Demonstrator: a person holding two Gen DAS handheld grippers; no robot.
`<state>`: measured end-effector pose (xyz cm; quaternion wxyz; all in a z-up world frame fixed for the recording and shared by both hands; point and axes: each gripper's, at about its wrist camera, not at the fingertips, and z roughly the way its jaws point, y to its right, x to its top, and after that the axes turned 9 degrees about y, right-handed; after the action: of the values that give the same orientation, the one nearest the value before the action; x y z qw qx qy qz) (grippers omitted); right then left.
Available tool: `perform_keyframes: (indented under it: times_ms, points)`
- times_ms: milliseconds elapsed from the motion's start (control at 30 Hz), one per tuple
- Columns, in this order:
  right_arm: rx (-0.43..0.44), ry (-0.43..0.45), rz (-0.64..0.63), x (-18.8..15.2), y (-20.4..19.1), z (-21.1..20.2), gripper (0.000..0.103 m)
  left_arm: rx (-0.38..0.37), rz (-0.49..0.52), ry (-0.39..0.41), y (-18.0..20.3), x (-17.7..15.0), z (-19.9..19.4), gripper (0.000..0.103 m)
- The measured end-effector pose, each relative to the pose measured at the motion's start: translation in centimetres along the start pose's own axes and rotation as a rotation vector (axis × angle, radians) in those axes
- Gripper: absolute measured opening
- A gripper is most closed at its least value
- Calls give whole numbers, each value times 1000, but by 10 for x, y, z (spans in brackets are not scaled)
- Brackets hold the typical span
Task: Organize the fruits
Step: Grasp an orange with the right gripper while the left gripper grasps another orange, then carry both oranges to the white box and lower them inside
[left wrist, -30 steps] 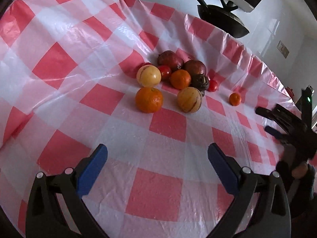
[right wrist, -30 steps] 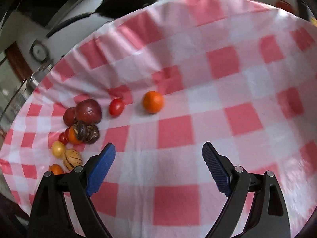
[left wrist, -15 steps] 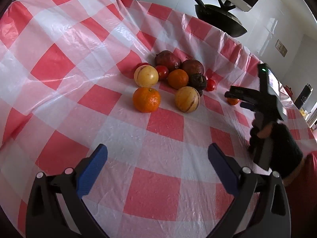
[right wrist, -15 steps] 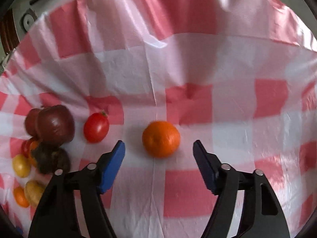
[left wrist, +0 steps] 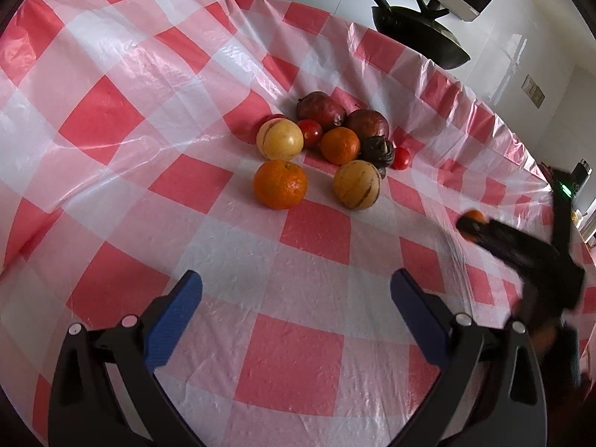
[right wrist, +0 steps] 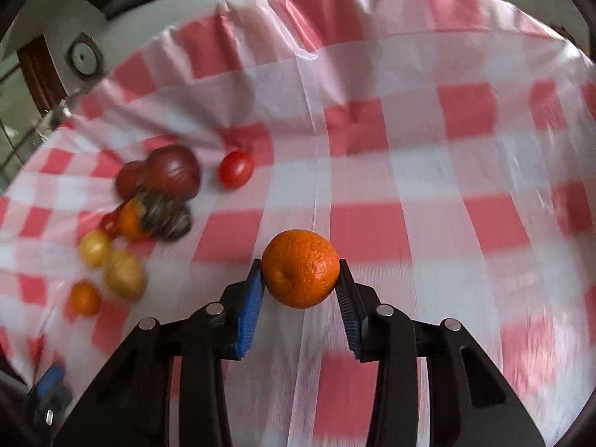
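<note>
My right gripper (right wrist: 301, 279) is shut on a small orange (right wrist: 300, 269) and holds it over the checked cloth; it also shows at the right of the left wrist view (left wrist: 470, 226). A cluster of fruit lies in the middle: a large orange (left wrist: 280, 184), two striped yellow melons (left wrist: 357, 190), a smaller orange (left wrist: 340, 145), dark red fruits (left wrist: 367, 123) and small tomatoes (left wrist: 401, 158). In the right wrist view the cluster (right wrist: 160, 201) lies to the left. My left gripper (left wrist: 296, 298) is open and empty, well short of the cluster.
A red-and-white checked tablecloth (left wrist: 111, 111) covers the table. A black pan (left wrist: 421, 33) sits beyond the far edge. A lone tomato (right wrist: 235, 168) lies right of the cluster in the right wrist view.
My right gripper closed in on the small orange, shut on it and lifted it, swinging to the right. My left gripper has stayed put and open.
</note>
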<state>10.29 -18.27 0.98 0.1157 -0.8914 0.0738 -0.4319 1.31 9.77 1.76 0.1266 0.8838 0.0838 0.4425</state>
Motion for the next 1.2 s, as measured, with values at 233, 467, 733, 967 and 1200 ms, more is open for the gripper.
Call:
perform_keyframes:
  times_ms: [233,467,733,967,1200]
  points:
    - [51,63,70,-11,18,-21,39,35,-7,-67,1,2,11,101]
    - [98,59,97,-9,23,-22,39,140,51,-64,3,28,42,88]
    - [108,62,101,-10,23,-24,39,217,130,-88,14,49,89,43]
    - [119,63,99,-10,22,-24,39,170,103,-4,21,28,56,42]
    - [115,62,100,-10,22,-24,39,116,-61,28,-1,11,23,42]
